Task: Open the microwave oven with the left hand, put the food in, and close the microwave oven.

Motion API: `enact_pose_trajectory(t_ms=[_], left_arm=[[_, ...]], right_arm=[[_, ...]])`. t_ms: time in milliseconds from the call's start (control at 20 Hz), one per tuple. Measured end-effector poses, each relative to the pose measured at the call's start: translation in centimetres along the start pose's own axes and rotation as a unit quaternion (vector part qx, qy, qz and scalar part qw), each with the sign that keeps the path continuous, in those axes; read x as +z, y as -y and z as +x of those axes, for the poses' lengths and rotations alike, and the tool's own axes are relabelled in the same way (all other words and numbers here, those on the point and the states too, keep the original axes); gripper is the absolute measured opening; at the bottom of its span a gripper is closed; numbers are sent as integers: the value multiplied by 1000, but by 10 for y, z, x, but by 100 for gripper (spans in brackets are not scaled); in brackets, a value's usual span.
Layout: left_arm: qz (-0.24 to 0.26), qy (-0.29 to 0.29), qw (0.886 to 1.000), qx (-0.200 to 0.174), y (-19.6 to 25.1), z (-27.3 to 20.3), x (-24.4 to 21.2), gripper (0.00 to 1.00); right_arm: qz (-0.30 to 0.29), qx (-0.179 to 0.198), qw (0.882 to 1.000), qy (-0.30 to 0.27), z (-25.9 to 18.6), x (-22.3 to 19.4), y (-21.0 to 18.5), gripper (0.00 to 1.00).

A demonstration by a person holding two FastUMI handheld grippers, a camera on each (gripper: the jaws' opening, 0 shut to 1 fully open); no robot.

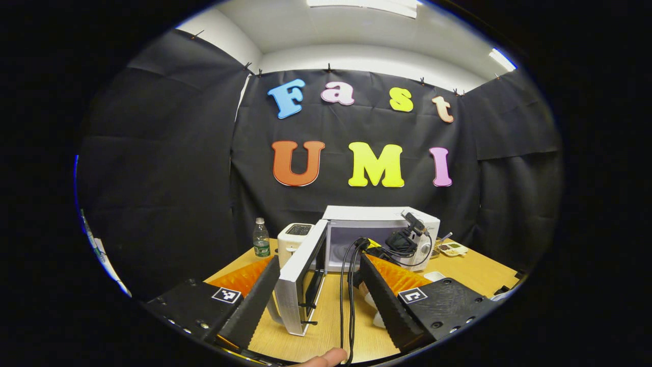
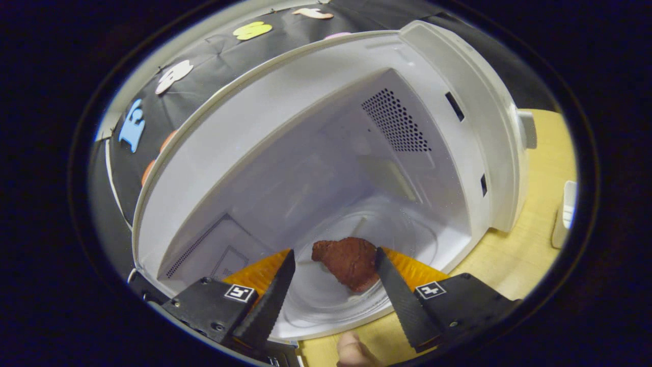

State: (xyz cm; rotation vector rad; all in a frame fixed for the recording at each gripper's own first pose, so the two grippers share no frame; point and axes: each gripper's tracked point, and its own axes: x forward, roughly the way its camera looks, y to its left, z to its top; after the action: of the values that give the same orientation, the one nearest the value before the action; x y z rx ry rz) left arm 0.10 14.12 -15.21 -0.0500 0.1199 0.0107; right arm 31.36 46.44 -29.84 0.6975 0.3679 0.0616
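The white microwave [image 1: 379,216] stands at the back of the wooden table, and its door [image 1: 300,285] is swung wide open toward me. My left gripper [image 1: 320,257] is open, with the door's free edge between its spread fingers and neither finger pressing on it. At the oven's mouth is the right gripper [image 1: 405,238], trailing black cables. In the right gripper view, a red-brown piece of food [image 2: 349,260] lies on the glass turntable [image 2: 326,295] inside the cavity. My right gripper [image 2: 334,252] is open around the food, which is close to the right finger and apart from the left one.
A white toaster [image 1: 295,235] and a water bottle [image 1: 261,238] stand left of the microwave. A small device [image 1: 452,248] lies to its right on the wooden table [image 1: 468,270]. A white object [image 2: 563,214] sits on the table beside the oven. A thumb [image 2: 351,351] shows at the bottom edge.
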Motion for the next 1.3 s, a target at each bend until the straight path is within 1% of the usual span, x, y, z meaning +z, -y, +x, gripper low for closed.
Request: enact_pose_trajectory(t_ms=[100,200,300,400,450,500,550,600,700,750,800,850,900,950,1050,1100,1150,1200,1250,1300], left_arm=[[4,-1,1000,14,-9,-2,-2,96],[6,-4,1000,28,-20,-5,-4,96],[12,0,999,40,-31,-10,-1,96],[15,9,998,59,-47,-14,2,96],[15,11,998,67,-55,-17,2,87],[14,13,997,74,-61,-21,3,87],[9,18,997,77,-65,-26,7,96],[3,26,997,78,-68,-29,10,96],[-5,34,996,86,-79,-32,10,90],[-9,32,996,84,-80,-34,8,74],[-12,34,996,86,-84,-35,7,81],[-12,36,996,80,-85,-35,9,60],[-13,34,997,69,-83,-37,7,69],[-8,38,997,72,-87,-38,7,51],[-2,31,995,90,-102,-33,-2,14],[-5,28,996,87,-102,-30,-7,0],[-6,22,997,74,-95,-28,-11,0],[-1,16,997,70,-94,-26,-14,0],[2,9,997,71,-99,-21,-20,12],[3,5,998,69,-101,-16,-25,0]], right_arm=[[-21,-2,1000,1,-10,3,4,99],[-35,6,999,-1,-27,6,5,99],[-44,31,998,-10,-51,8,2,100],[-57,69,996,-13,-83,15,-1,99],[-69,82,994,-8,-101,22,1,99],[-85,97,992,-6,-121,28,4,99],[-99,112,989,0,-142,34,5,99],[-113,124,986,5,-165,41,9,99],[-130,141,981,9,-211,52,23,99],[-134,153,979,4,-234,56,27,99],[-140,166,976,4,-256,64,32,99],[-150,172,974,2,-277,71,40,99],[-160,175,971,0,-293,80,49,99],[-178,188,966,-3,-310,87,54,99],[-211,188,959,-5,-334,107,78,99],[-222,187,957,1,-346,119,90,99],[-229,185,956,10,-358,132,101,100],[-235,184,954,18,-371,145,112,99],[-239,184,953,23,-383,155,122,99],[-241,185,952,30,-395,165,132,99]])
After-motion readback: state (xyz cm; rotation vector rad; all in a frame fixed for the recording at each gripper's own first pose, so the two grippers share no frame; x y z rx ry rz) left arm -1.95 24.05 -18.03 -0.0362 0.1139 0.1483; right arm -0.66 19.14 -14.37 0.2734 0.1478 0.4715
